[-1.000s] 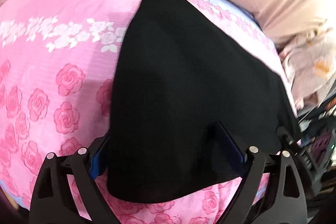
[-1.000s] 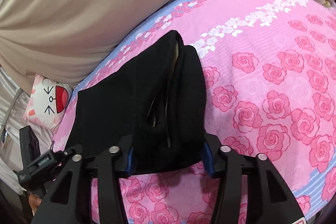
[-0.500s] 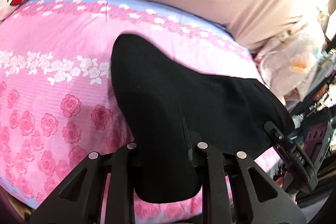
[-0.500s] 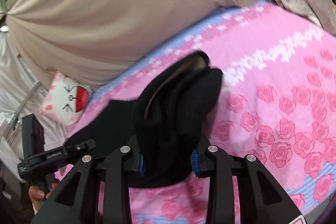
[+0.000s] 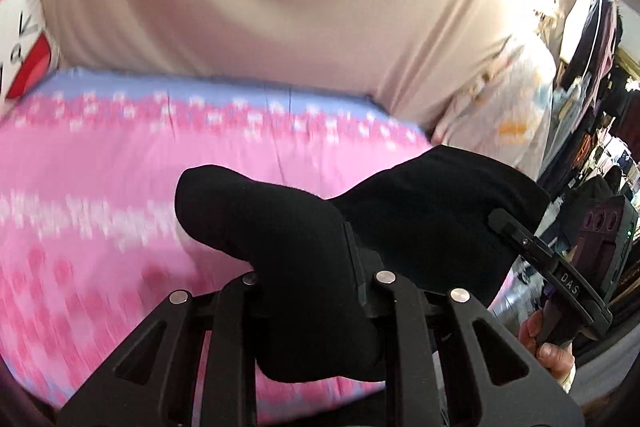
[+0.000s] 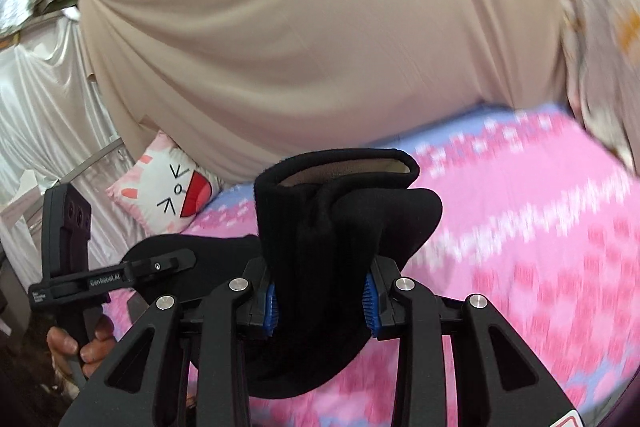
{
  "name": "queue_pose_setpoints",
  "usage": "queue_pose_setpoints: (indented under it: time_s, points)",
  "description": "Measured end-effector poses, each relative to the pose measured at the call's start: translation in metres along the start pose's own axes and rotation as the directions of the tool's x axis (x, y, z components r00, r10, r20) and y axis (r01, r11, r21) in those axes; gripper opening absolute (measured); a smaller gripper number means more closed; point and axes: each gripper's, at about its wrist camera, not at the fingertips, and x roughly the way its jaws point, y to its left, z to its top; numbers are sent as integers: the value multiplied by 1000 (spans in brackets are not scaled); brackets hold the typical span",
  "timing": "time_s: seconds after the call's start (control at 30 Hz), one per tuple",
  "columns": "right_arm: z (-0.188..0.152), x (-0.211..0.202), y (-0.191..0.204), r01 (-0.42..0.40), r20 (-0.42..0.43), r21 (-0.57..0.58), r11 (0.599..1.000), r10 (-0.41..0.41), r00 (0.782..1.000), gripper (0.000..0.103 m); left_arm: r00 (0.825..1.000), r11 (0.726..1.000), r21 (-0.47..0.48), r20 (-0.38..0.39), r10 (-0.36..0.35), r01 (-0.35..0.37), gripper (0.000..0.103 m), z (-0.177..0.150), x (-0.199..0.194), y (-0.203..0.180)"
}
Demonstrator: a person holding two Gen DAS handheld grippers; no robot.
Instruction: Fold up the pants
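Observation:
The black pants are lifted off the pink rose bedspread, bunched between both grippers. My left gripper is shut on one end of the pants, the cloth draping over its fingers. My right gripper is shut on the other end, where the waistband opening with its tan lining stands up. The right gripper also shows in the left wrist view, at the far right. The left gripper shows in the right wrist view, at the left.
A beige curtain hangs behind the bed. A cat-face pillow lies at the bed's head. Pale floral cloth hangs by the bed's right corner. Clothes racks stand beyond.
Both grippers shut on the pants ends and lifted them off the bed. The pants went from flat on the bedspread to bunched in the air.

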Motion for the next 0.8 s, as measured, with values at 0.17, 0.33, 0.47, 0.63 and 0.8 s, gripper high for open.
queue_pose_setpoints:
  time_s: [0.17,0.33,0.47,0.63,0.8]
  points:
    - [59,58,-6,-16,99,-59,998,22,995,31,987,996,71,153,43,-54,20,69,18,9]
    - [95,148,-41,-19,108,-20,1000,21,994,32,968,986,102,226,110,-136,20,123,73,27]
    - [70,254,-103,49,-105,88,995,-39,994,54,978,979,90,123,169,-180,31,138,161,73]
    - [7,273,-176,184,-272,231,955,-118,955,60,882,899,33,-179,436,-437,50,74,257,169]
    - [29,214,-162,191,-118,201,961,-170,978,55,887,887,-63,-102,449,-457,61,75,193,184]
